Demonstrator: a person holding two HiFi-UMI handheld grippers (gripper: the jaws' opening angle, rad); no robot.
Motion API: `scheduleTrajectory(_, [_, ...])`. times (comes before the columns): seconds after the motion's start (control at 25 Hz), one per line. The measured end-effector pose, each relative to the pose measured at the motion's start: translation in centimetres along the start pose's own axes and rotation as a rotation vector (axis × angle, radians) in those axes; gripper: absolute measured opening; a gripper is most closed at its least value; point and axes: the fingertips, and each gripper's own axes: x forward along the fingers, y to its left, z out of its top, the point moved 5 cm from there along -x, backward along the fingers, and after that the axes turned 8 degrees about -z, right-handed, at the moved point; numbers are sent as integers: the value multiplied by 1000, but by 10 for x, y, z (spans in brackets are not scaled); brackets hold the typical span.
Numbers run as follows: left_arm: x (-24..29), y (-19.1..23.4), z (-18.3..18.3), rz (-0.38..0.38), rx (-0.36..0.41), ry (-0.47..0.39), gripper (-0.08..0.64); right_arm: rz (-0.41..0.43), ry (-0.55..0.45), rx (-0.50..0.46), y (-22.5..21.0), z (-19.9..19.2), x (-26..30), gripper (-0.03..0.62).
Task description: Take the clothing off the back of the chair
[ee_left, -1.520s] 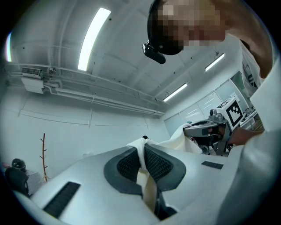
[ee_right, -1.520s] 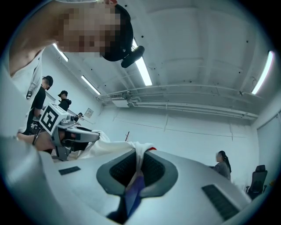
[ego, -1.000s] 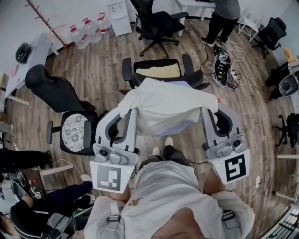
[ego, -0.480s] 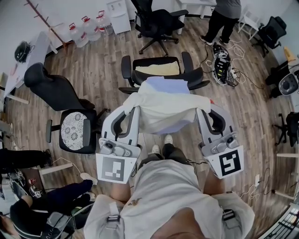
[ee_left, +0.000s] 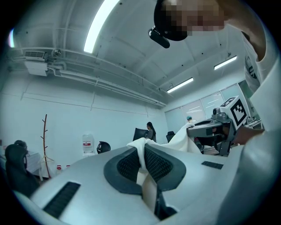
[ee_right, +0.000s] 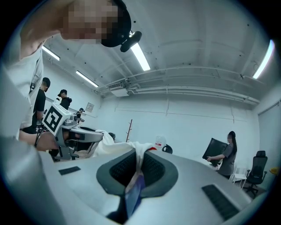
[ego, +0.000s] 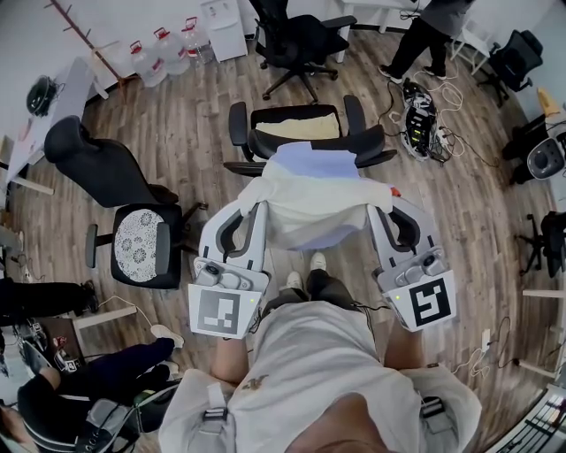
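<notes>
The right gripper (ee_right: 139, 165) has its jaws clamped on a fold of white clothing (ee_right: 107, 143), with a bluish strip hanging between them. The clothing runs left to the left gripper (ee_right: 94, 136). Far right, a person (ee_right: 228, 154) holds a dark panel (ee_right: 214, 148).

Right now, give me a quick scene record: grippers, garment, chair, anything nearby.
left gripper: shut on the garment's left edge
right gripper: shut on the garment's right edge
garment: cream with a lavender panel, stretched between the two grippers
chair: black office chair just beyond the garment, yellowish cushion on its seat
garment vs chair back: they overlap in the head view; cannot tell whether they touch
nearby: second black chair to the left; standing person at top right
</notes>
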Motion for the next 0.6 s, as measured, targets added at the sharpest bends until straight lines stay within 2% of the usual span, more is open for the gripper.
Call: scheduleTrajectory(0.6, [-12,-12,-12,-11,-21,10,27,-1,22,14,11,-8,-17,28])
